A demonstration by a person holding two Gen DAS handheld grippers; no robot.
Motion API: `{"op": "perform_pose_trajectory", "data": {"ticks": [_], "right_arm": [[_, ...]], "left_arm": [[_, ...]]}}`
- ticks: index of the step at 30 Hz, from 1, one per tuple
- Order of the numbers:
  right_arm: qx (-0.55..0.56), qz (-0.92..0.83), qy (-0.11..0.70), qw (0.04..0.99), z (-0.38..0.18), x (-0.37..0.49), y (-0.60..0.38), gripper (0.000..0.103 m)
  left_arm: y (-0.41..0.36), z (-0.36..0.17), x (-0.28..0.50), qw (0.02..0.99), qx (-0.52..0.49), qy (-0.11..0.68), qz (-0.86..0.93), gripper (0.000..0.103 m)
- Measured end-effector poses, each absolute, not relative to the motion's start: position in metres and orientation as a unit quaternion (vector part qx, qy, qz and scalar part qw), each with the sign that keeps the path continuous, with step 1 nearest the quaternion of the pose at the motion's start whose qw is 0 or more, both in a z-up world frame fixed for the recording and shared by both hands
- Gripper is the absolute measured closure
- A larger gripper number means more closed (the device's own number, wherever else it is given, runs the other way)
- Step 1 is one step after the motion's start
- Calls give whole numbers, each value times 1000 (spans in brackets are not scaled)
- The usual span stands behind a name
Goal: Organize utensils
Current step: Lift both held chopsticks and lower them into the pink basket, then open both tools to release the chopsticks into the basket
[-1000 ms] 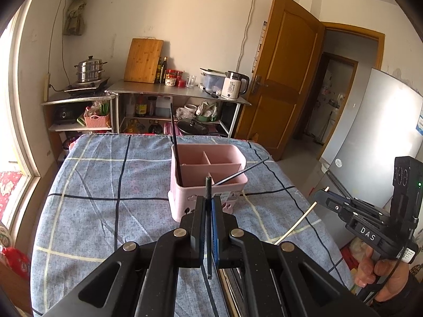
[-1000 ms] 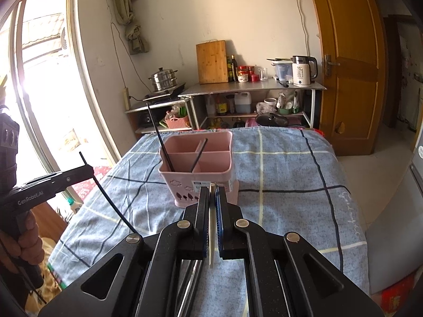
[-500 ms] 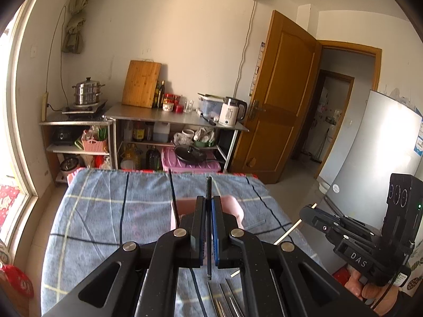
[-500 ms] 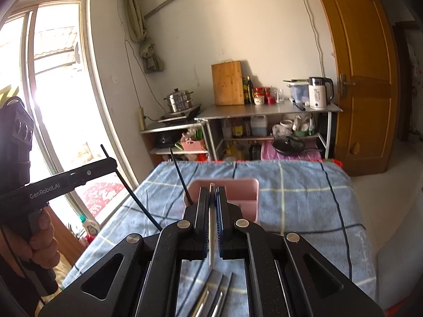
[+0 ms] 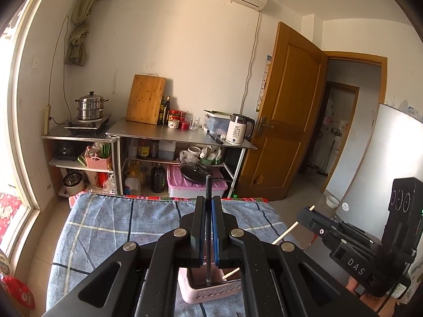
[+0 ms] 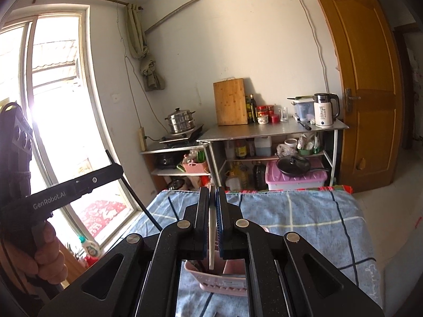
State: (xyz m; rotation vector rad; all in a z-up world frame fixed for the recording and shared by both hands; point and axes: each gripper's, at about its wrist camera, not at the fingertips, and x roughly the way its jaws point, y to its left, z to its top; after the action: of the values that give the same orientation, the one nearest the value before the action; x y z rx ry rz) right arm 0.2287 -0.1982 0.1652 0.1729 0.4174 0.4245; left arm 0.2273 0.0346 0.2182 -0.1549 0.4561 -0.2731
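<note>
Both grippers have risen since a second ago and now tilt over the holder (image 5: 208, 289); our left gripper (image 5: 208, 227) clamps a black chopstick (image 5: 208, 211), our right gripper (image 6: 212, 222) a pale chopstick (image 6: 211, 240), tips poised above its compartments; dropping comes next, we judge.

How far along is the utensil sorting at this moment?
Partly done: a dark chopstick already stands in the pink caddy. In hand: the left claw grips a black chopstick, the right claw a pale chopstick, both above the caddy. Left: releasing both; any utensils remaining on the cloth are hidden.
</note>
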Motion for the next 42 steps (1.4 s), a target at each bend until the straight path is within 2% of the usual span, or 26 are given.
{"op": "perform_pose_trajectory", "data": {"ticks": [21, 27, 28, 32, 34, 37, 42], "right_arm": [[80, 201, 296, 930, 93, 275, -187, 98], [75, 196, 305, 929, 90, 275, -189, 95], [77, 195, 305, 929, 90, 274, -192, 92], [83, 189, 301, 931, 94, 268, -202, 90], [87, 188, 297, 932, 97, 263, -207, 87], [92, 188, 289, 934, 102, 251, -216, 82], [94, 187, 281, 937, 103, 224, -228, 81]], "left_arm": [[35, 124, 274, 941, -77, 306, -124, 99], [35, 122, 270, 941, -70, 307, -122, 98], [35, 123, 269, 942, -70, 306, -122, 96], [40, 128, 259, 946, -71, 295, -118, 85], [42, 131, 252, 948, -72, 289, -117, 82], [44, 135, 236, 950, -73, 279, -118, 82], [44, 133, 201, 952, -67, 271, -122, 82]]}}
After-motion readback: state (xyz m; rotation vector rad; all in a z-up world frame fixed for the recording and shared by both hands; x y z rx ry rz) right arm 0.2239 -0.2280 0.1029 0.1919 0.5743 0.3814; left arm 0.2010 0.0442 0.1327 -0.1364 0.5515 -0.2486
